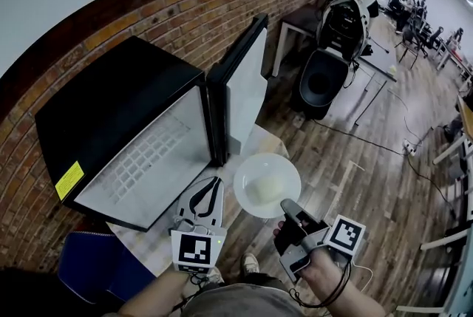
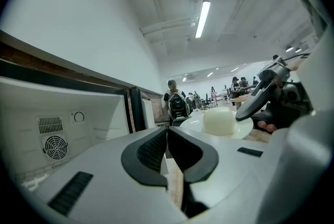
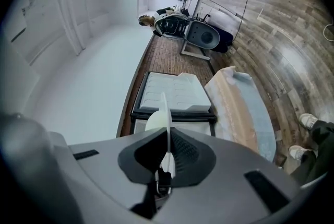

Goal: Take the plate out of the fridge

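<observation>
A brick wall [image 1: 185, 5] backs a wood-plank floor [image 1: 369, 182], and people sit at desks [image 1: 414, 9] at the far end of the room. A small black fridge [image 1: 111, 108] stands on a low, pale-covered table [image 1: 148, 249] against the wall, its door [image 1: 244, 86] swung wide open.

The white plate [image 1: 255, 168] is outside the fridge, held level in the air just off the bottom corner of the open door, beside the table's front edge. 1 pale lump of food [image 1: 264, 188] sits on it.

The right gripper [image 1: 290, 208] has its 2 jaws clamped on the plate's near rim, which shows edge-on between them in the right gripper view. The left gripper [image 1: 213, 182] is near the fridge's lower front edge, just left of the plate, with its jaws closed together on nothing.
</observation>
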`<action>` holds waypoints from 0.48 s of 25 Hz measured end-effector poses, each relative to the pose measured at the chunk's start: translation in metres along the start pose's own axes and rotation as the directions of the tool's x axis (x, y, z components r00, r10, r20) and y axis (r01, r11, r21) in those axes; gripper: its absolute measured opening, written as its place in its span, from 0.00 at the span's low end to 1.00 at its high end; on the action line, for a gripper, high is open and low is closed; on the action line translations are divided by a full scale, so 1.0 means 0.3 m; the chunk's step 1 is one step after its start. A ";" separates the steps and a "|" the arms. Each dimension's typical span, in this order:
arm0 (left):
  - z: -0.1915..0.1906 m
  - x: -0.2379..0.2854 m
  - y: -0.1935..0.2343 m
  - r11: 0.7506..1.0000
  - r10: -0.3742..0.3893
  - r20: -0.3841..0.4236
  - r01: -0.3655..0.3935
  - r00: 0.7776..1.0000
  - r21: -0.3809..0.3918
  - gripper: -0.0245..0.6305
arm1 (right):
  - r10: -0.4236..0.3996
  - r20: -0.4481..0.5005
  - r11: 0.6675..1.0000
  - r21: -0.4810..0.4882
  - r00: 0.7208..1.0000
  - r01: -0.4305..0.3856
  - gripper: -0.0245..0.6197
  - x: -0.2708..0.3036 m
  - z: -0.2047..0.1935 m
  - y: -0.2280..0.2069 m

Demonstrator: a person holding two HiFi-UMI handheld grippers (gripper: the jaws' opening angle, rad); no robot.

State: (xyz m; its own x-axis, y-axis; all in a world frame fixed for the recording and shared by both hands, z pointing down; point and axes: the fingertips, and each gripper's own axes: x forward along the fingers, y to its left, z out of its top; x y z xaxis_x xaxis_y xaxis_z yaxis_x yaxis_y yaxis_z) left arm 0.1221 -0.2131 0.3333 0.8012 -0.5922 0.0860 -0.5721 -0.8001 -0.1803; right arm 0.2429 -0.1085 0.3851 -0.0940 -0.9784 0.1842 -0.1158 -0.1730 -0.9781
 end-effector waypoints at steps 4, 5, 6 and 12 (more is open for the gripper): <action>-0.064 -0.001 -0.015 1.000 -0.012 -0.041 0.011 0.999 -0.009 0.07 | -0.020 -0.006 1.000 0.012 1.000 0.020 0.09 -0.007 -0.006 -0.040; -0.077 -0.001 -0.015 1.000 -0.013 -0.047 0.012 0.999 -0.012 0.07 | -0.022 -0.008 1.000 0.015 1.000 0.022 0.09 -0.006 -0.008 -0.047; -0.086 -0.003 -0.014 1.000 -0.013 -0.053 0.012 0.999 -0.018 0.07 | -0.023 -0.010 1.000 0.018 1.000 0.023 0.09 -0.005 -0.010 -0.051; -0.095 -0.007 -0.005 0.999 0.000 -0.065 -0.002 0.998 -0.033 0.07 | -0.018 -0.029 1.000 0.010 0.999 0.019 0.09 -0.002 -0.015 -0.052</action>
State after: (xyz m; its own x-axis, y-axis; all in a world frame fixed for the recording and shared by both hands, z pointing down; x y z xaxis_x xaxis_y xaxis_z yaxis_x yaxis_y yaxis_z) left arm 0.1162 -0.2134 0.3612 0.7881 -0.5971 0.1496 -0.5792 -0.8016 -0.1481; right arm 0.2404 -0.1048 0.4007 -0.1209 -0.9713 0.2047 -0.1076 -0.1922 -0.9754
